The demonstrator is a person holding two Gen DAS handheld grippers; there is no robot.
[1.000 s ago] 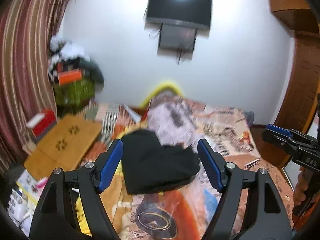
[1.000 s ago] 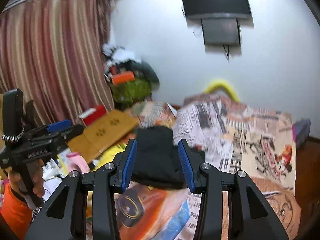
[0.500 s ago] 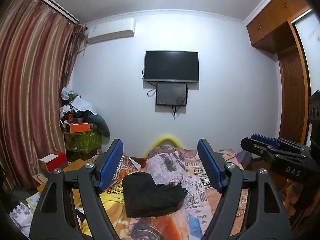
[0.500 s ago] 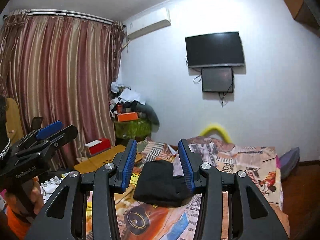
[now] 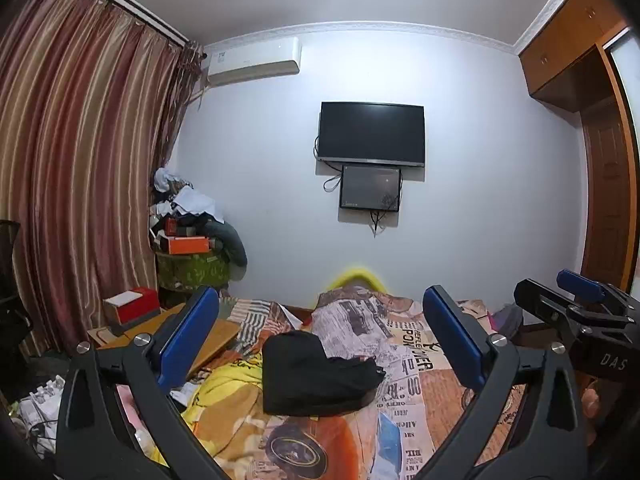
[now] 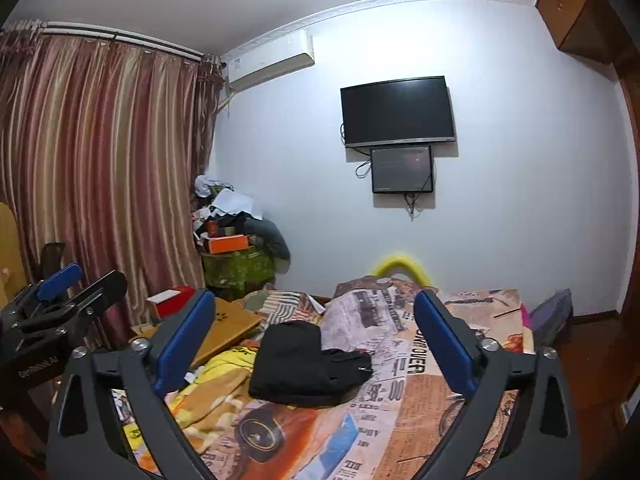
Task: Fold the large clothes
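loosely folded, the black garment point(image 5: 316, 376) lies on the bedspread point(image 5: 404, 364), both grippers spread wide, empty.

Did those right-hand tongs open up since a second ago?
Yes. The right tongs have spread wide: their blue fingers now flank the whole black garment instead of crowding it.

Both wrist views level, side by side above the bed point(image 5: 420, 412), facing the television point(image 6: 398, 111) wall from well back
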